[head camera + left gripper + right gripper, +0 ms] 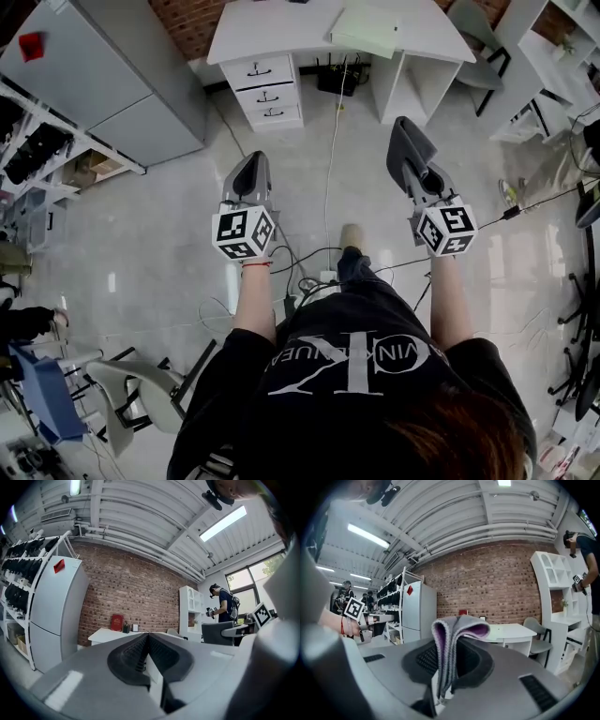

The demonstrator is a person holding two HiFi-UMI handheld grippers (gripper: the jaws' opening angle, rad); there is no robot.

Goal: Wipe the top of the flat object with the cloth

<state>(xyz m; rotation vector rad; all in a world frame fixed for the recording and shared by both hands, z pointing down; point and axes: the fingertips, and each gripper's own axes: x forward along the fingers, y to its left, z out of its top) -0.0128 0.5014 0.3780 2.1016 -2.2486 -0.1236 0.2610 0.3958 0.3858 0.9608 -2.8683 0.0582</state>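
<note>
Well, from the head view I have both grippers held out in front of me above the floor point(159, 225), the left gripper point(248, 173) and the right gripper point(405, 141) about level with each other. The white desk point(281, 28) stands ahead, well apart from both. On its top lies a pale flat sheet point(364, 33), which I take to be the thing to wipe. It sits toward the desk's right half, so it is nearer my right side than my left. I cannot tell its long axis from here.

Through the left gripper view, the fingers point(140, 656) are pressed together with nothing between them. The desk shows low and far off against the brick wall point(131, 597).

Through the right gripper view, the fingers point(471, 660) are clamped on a folded grey and purple cloth point(457, 630), which stands up out of them with its fold on top. The desk shows just right of the cloth, in the distance.

My judgement: wiping has not begun. The right side carries the cloth and is the closer one, so I need to walk forward and bring it down flat onto the sheet.
</note>
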